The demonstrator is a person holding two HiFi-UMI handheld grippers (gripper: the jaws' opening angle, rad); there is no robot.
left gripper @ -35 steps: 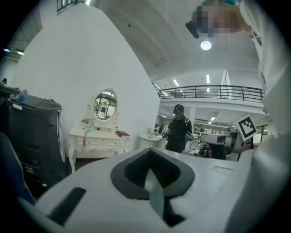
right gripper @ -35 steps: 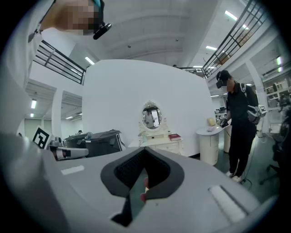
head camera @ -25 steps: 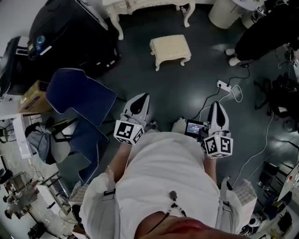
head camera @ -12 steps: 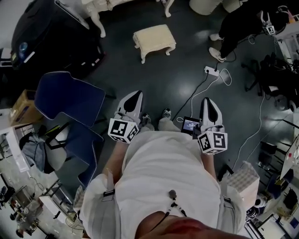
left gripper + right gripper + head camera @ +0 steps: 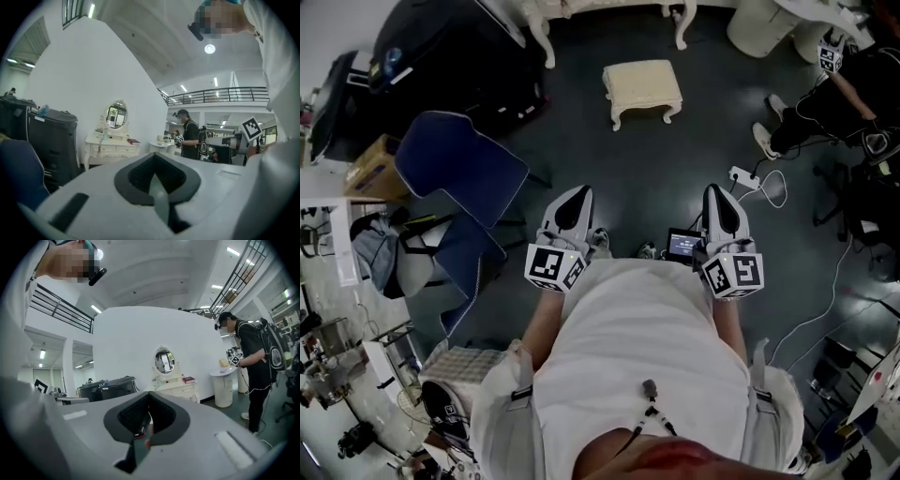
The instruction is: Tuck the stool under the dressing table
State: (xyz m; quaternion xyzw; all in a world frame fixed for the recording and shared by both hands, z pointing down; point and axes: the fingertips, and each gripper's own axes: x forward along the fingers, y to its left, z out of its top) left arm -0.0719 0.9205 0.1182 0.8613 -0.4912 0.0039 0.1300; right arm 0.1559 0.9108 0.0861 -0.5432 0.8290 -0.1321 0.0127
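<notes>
A cream upholstered stool (image 5: 642, 87) with carved white legs stands on the dark floor, out in front of the white dressing table (image 5: 540, 28), of which only the legs show at the top edge. My left gripper (image 5: 578, 193) and right gripper (image 5: 717, 190) are held side by side at waist height, well short of the stool, both shut and empty. The left gripper view shows the shut left gripper (image 5: 157, 183) with the dressing table (image 5: 111, 144) and its oval mirror (image 5: 116, 115) far ahead. From the shut right gripper (image 5: 144, 422) the dressing table (image 5: 176, 386) shows too. The gripper bodies hide the stool.
A blue chair (image 5: 459, 176) stands at the left, with black cases (image 5: 441, 52) behind it. A power strip (image 5: 743, 173) and its cable lie on the floor at the right. A person in black (image 5: 251, 364) stands by a round white side table (image 5: 224, 386).
The head view has swung left and back again, so the stool shifted in the picture. Both grippers moved slightly forward, still shut. The person in black has moved further to the right.
</notes>
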